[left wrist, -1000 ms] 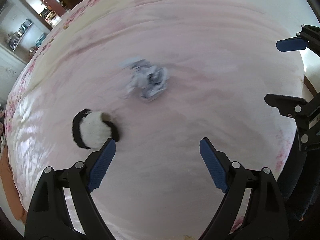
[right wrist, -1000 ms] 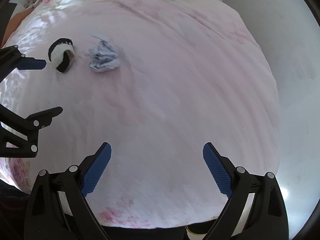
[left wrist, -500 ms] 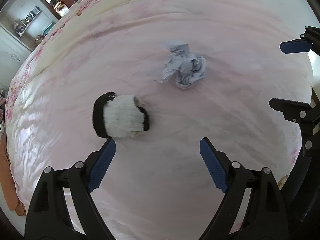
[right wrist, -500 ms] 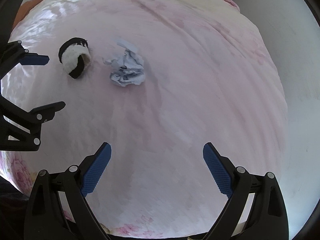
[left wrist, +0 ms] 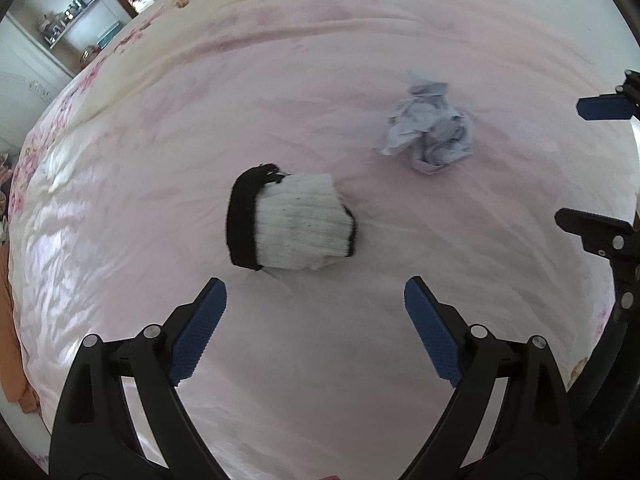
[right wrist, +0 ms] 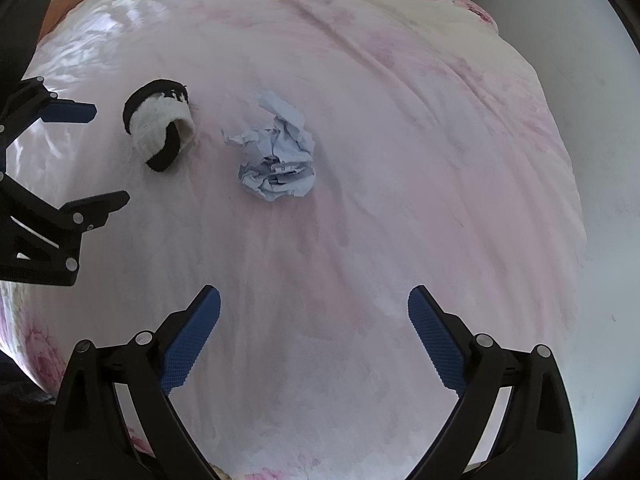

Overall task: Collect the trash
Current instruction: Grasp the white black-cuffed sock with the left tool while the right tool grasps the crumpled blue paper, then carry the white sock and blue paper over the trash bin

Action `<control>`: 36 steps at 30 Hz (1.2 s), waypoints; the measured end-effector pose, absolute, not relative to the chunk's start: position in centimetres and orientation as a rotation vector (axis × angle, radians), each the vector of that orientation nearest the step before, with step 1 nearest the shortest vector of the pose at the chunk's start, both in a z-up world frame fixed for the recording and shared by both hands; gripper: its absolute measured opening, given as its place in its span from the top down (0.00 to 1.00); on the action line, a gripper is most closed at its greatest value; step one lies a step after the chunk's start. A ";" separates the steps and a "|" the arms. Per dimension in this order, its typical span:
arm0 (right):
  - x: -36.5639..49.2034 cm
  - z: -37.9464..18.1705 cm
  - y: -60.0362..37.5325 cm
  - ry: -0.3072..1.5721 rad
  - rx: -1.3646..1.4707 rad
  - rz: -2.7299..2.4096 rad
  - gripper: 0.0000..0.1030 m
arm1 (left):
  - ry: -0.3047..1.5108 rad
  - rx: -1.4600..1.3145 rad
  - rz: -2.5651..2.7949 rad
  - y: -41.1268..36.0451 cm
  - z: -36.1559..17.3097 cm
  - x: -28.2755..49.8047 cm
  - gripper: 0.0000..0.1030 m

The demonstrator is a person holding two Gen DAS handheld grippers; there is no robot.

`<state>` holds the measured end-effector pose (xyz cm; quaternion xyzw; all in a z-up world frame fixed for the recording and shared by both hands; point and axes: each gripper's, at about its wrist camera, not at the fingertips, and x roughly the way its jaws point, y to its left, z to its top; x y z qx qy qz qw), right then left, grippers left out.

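A crumpled pale blue paper ball (left wrist: 432, 138) lies on a pink floral bedcover (left wrist: 280, 80); it also shows in the right wrist view (right wrist: 278, 162). A rolled white sock with black cuffs (left wrist: 294, 222) lies to its left, also in the right wrist view (right wrist: 160, 134). My left gripper (left wrist: 316, 312) is open and empty, just short of the sock. My right gripper (right wrist: 314, 316) is open and empty, some way short of the paper ball. The right gripper's fingers (left wrist: 604, 107) show at the right edge of the left wrist view.
The bedcover (right wrist: 400, 120) fills both views. A white wall or floor (right wrist: 592, 160) lies past the bed's right edge. Shelves and a cabinet (left wrist: 68, 28) stand beyond the far left of the bed. An orange cloth (left wrist: 12, 340) hangs at the left edge.
Both grippers have moved forward over the bed. The sock and the paper ball appear larger and nearer; the sock now sits centred ahead of my left gripper. Both grippers stay open.
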<state>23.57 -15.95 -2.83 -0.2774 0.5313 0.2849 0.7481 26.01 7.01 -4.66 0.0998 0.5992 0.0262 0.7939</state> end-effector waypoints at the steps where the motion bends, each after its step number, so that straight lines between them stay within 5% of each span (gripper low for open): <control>1: 23.7 -2.9 -15.8 1.165 -0.604 0.624 0.12 | 1.291 0.216 0.061 7.2 -4.8 26.2 0.14; 15: 26.8 -5.3 -13.1 1.215 -0.610 0.665 0.12 | 1.370 0.283 0.045 8.3 -9.6 31.3 0.06; 17: 27.6 -5.7 -12.5 1.223 -0.604 0.680 0.12 | 1.363 0.246 0.025 8.7 -9.9 31.8 0.29; 20: 28.5 -6.4 -11.2 1.230 -0.613 0.707 0.12 | 1.358 0.211 0.024 9.3 -9.7 32.0 0.43; 29: 31.0 -9.1 -7.3 1.239 -0.675 0.761 0.12 | 1.367 0.171 0.013 10.8 -9.7 32.4 0.44; 34: 32.4 -9.7 -6.7 1.247 -0.651 0.768 0.48 | 1.368 0.152 0.016 12.1 -9.6 32.9 0.46; 36: 32.4 -9.2 -6.9 1.237 -0.650 0.767 0.49 | 1.363 0.163 0.021 12.4 -9.3 32.8 0.47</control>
